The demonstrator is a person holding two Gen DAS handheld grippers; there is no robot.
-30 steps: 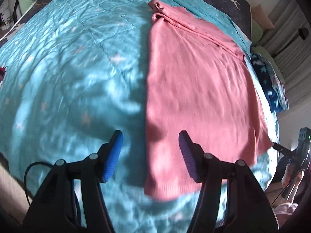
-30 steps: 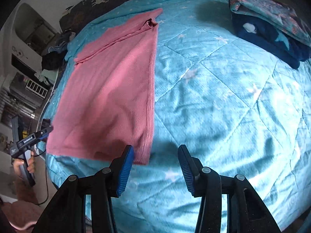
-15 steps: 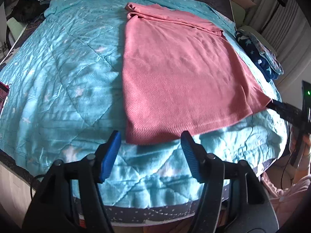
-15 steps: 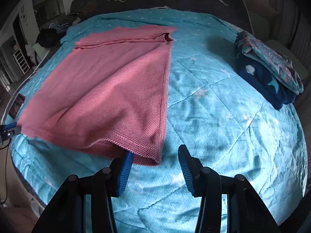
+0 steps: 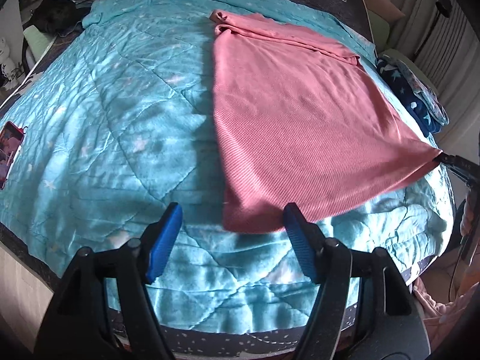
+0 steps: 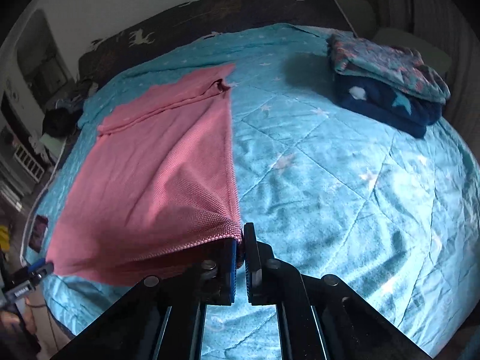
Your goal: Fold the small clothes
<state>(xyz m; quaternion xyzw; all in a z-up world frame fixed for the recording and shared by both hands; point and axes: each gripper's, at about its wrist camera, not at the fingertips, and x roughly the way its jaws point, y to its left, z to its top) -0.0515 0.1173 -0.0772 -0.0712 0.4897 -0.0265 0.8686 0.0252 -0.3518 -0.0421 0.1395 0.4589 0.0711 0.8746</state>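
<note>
The pink top lies on the blue bed. The right gripper pinches its near corner. The left gripper has its fingers spread wide, holding nothing.

One pink garment, two tools, one folded pile — two pieces.

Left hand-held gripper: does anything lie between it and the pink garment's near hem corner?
Nothing visible does. The left hand-held gripper is open with the pink garment hem corner just ahead, only bare teal quilt below. The right hand-held gripper already clamps the other corner.
</note>
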